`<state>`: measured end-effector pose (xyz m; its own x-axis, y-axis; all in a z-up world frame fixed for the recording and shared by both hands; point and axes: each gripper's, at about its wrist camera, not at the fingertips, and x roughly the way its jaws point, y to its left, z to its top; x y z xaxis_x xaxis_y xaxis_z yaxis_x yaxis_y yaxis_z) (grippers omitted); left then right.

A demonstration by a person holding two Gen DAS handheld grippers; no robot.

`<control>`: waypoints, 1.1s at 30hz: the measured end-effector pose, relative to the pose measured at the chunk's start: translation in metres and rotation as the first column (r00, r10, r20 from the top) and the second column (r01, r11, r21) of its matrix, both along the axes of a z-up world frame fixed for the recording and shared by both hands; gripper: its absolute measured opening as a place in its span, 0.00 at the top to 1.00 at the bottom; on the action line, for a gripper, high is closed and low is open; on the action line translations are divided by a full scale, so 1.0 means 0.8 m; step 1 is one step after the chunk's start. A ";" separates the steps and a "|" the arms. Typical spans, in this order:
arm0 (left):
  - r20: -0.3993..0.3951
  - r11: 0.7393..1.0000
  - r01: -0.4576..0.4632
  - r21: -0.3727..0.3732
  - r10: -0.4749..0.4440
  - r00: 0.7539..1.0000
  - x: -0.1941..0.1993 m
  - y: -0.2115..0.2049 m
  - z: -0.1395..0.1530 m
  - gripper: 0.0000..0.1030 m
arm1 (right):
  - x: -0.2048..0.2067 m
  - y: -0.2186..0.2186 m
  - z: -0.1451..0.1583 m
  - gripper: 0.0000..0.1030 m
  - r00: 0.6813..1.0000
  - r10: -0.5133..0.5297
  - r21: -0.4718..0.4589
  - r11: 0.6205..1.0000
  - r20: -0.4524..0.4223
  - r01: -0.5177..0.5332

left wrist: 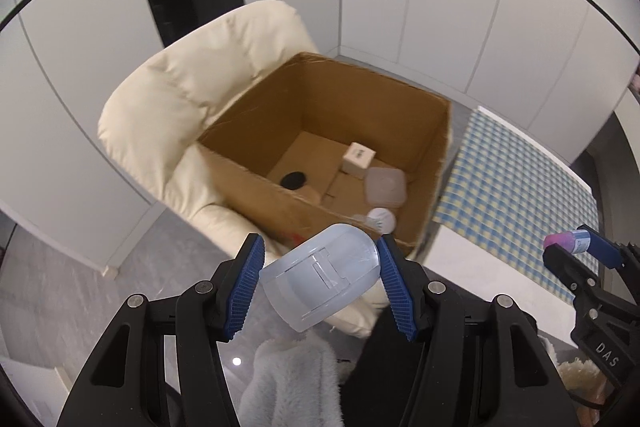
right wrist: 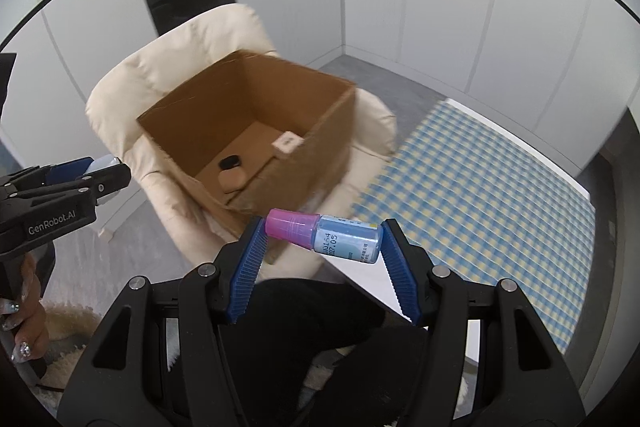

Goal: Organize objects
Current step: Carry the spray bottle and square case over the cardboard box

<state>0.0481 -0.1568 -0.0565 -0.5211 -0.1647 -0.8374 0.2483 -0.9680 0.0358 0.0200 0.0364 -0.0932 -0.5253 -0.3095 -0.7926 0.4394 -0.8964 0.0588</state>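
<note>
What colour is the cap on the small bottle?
Pink cap, clearest in the right wrist view.

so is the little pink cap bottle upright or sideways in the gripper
Sideways: the bottle lies across the right gripper, pink cap at one pad, base at the other.

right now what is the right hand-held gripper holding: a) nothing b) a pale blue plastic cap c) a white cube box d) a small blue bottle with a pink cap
d: the right hand-held gripper is shut on the small blue bottle with a pink cap, held sideways between its blue pads short of the brown cardboard box.
</note>
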 end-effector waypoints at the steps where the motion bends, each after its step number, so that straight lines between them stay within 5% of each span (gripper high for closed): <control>1: 0.002 1.000 -0.006 -0.002 0.006 1.000 0.000 -0.004 -0.001 0.43 | -0.002 -0.009 -0.002 0.41 1.000 0.015 -0.001 1.000 0.003 -0.015; 18: 0.041 1.000 -0.001 -0.010 0.001 0.999 -0.073 -0.022 -0.018 0.43 | -0.021 -0.051 -0.020 0.41 0.996 0.086 0.053 0.995 0.021 -0.087; 33: -0.016 1.000 -0.002 0.007 0.002 1.000 -0.157 -0.055 -0.028 0.43 | -0.086 -0.112 -0.018 0.41 0.993 0.117 0.075 0.990 -0.007 -0.116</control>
